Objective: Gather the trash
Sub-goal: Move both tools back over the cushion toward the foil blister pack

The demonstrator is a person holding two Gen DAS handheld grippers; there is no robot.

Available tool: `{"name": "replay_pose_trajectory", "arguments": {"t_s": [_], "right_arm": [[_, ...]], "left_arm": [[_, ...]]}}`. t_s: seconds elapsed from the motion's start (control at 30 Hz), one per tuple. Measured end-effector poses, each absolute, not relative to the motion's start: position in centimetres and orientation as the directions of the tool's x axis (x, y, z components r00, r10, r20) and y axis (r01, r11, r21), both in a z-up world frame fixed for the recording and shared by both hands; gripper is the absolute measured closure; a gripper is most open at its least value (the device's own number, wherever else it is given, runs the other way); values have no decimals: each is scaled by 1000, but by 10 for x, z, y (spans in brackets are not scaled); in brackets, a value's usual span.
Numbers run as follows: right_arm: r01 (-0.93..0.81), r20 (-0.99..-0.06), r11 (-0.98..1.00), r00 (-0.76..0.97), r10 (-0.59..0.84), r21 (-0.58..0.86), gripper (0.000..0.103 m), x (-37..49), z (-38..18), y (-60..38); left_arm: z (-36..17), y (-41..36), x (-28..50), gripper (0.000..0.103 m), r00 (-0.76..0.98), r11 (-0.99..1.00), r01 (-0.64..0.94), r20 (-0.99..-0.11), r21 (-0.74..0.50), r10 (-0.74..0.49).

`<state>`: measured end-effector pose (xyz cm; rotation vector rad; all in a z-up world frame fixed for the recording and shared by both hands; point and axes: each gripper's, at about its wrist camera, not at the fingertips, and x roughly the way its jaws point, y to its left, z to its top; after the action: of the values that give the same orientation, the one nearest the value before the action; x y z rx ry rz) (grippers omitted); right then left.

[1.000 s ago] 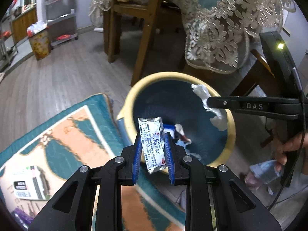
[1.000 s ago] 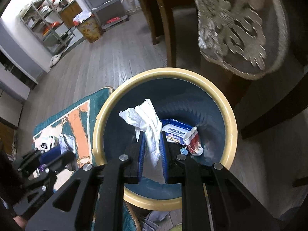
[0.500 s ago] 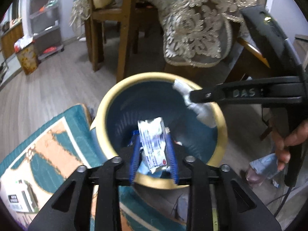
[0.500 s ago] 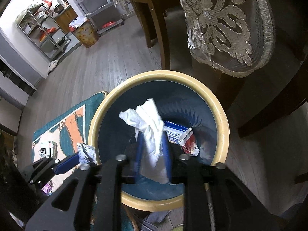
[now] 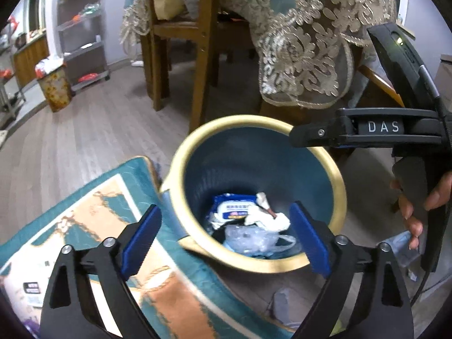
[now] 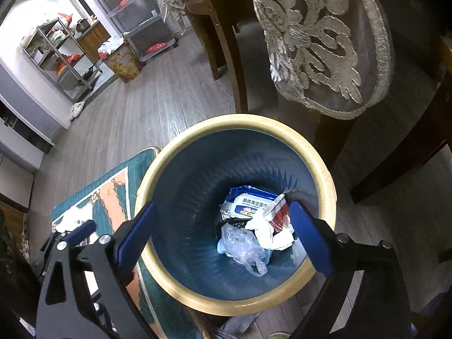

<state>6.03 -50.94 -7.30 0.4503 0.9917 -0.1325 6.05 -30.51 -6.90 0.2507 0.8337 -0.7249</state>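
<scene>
A round bin with a yellow rim [image 5: 180, 166] [image 6: 237, 118] and blue inside stands on the floor. At its bottom lie a blue-white wipes packet [image 5: 236, 209] [image 6: 251, 203], crumpled white tissue [image 5: 271, 220] [image 6: 268, 233] and a clear plastic bag [image 5: 248, 238] [image 6: 240, 244]. My left gripper [image 5: 226, 234] hovers over the bin's near rim, its jaws opening wide with nothing held between them. My right gripper [image 6: 223, 234] hangs above the bin mouth, its jaws likewise opening and holding nothing. In the left wrist view the right gripper [image 5: 299, 135] reaches in from the right, held by a hand [image 5: 418, 206].
A teal and orange rug [image 5: 107, 214] [image 6: 113, 192] lies left of the bin, with a white packet [image 5: 25, 282] on it. Wooden chair legs [image 5: 203, 65] and a lace tablecloth [image 5: 305, 56] stand behind. A second bin [image 5: 53, 90] and metal shelves [image 6: 141, 14] are far left.
Both grippers went from shut to wide open. The printed sachet left the left gripper and the white tissue left the right gripper; the tissue now lies in the bin.
</scene>
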Motion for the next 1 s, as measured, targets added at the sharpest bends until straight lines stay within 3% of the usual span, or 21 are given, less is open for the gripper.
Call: {"name": "replay_pose_trajectory", "arguments": {"t_s": [0.6, 1.0], "right_arm": [[202, -847, 960, 528, 61, 196, 6, 88, -67, -443], [66, -842, 980, 525, 127, 189, 6, 117, -61, -357]], "left_arm": [[-35, -204, 62, 8, 564, 816, 577, -735, 26, -376], [-35, -90, 64, 8, 620, 904, 418, -755, 89, -212]]}}
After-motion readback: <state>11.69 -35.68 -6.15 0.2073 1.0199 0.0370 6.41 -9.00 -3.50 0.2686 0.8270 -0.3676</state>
